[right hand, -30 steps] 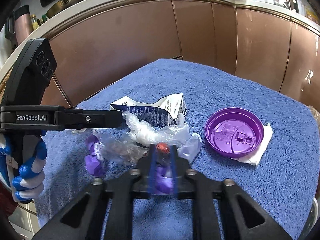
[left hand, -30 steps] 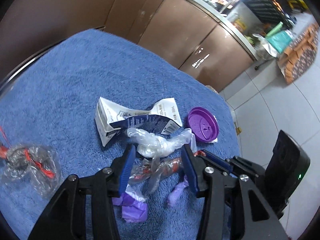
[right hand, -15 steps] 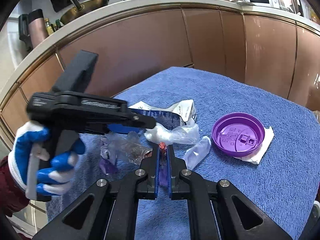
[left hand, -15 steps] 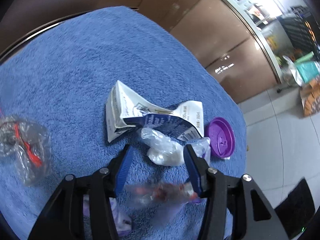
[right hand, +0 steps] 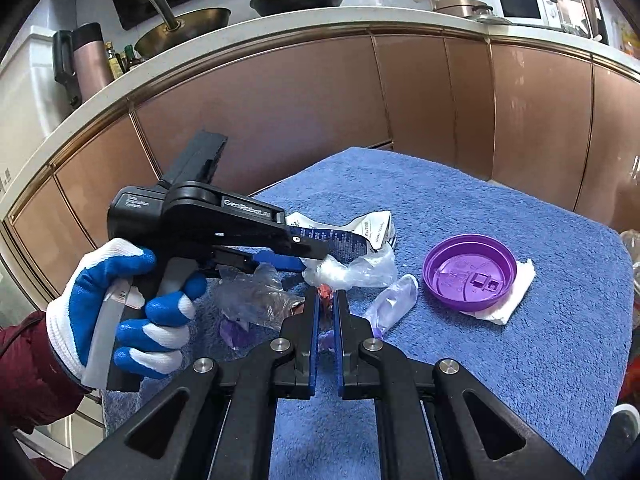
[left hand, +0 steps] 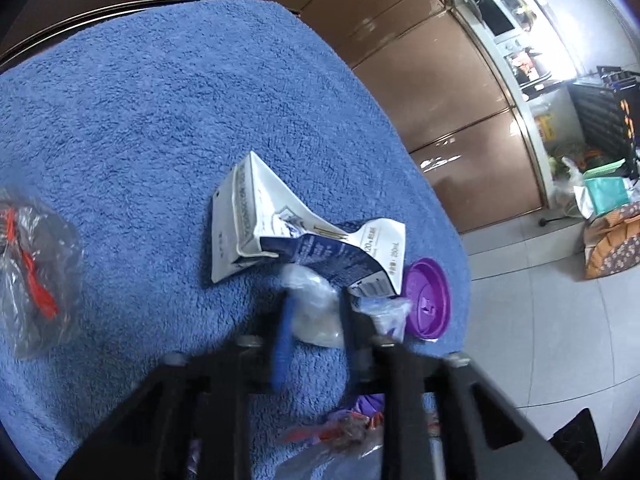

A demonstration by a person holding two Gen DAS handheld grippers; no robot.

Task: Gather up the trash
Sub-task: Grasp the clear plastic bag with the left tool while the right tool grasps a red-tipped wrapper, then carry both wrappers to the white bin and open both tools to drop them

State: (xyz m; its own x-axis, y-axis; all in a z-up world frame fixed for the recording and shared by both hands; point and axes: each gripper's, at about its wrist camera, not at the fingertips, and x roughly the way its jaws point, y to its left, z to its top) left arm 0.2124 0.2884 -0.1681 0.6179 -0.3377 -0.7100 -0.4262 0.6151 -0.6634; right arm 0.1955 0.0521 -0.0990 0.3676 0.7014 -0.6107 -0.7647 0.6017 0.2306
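Trash lies grouped near the middle of the blue towel [right hand: 480,208]. Left gripper [right hand: 310,261]: jaws have just been closing and now pinch the crumpled clear plastic bag [right hand: 352,270], which rests against the flattened carton [left hand: 280,236]. Right gripper [right hand: 325,300]: jaws nearly shut, clamping a clear wrapper with red contents [right hand: 325,293]. Purple lid [right hand: 470,272] sits on a white napkin [right hand: 514,294] toward the towel's right edge, apart from both grippers.
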